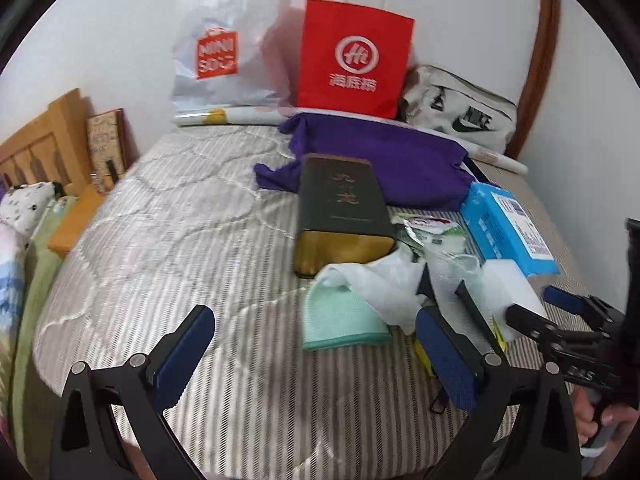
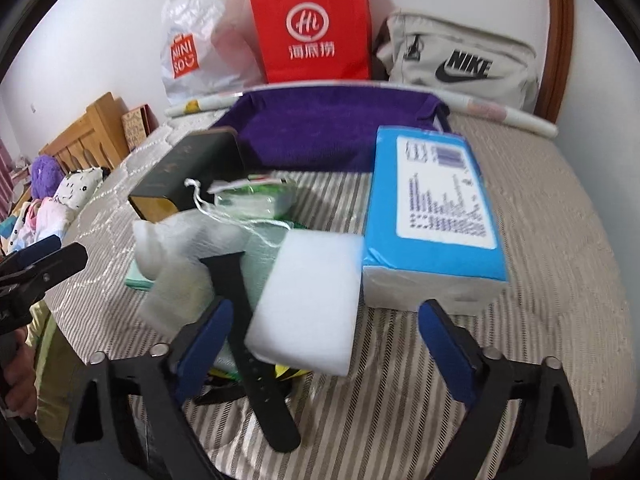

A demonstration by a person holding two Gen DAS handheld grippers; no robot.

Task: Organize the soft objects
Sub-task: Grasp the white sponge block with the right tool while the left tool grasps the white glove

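While both grippers hang over the striped bed (image 1: 168, 240), the right gripper (image 2: 324, 332) stands wide open around a white sponge (image 2: 308, 300) without pinching it; the left gripper (image 1: 316, 344) gapes wide, holding nothing. Beyond lie a green cloth (image 1: 340, 320), white pouch (image 2: 176, 236), blue box (image 2: 432, 216), dark box (image 1: 340, 208), purple towel (image 2: 332, 128), then bags against the wall (image 1: 120, 20).

At the far edge of the bed, the white plastic bag (image 1: 230, 40) carries an orange panel reading "MINISO". Beside it, the red paper bag (image 2: 310, 26) shows a white ring with "Hi" over three Chinese characters. The grey pouch (image 2: 460, 64) toward the far right corner reads "NIKE" above a swoosh. The blue box's (image 2: 432, 196) white label and the dark box's (image 1: 344, 208) gold characters are too blurred to read.
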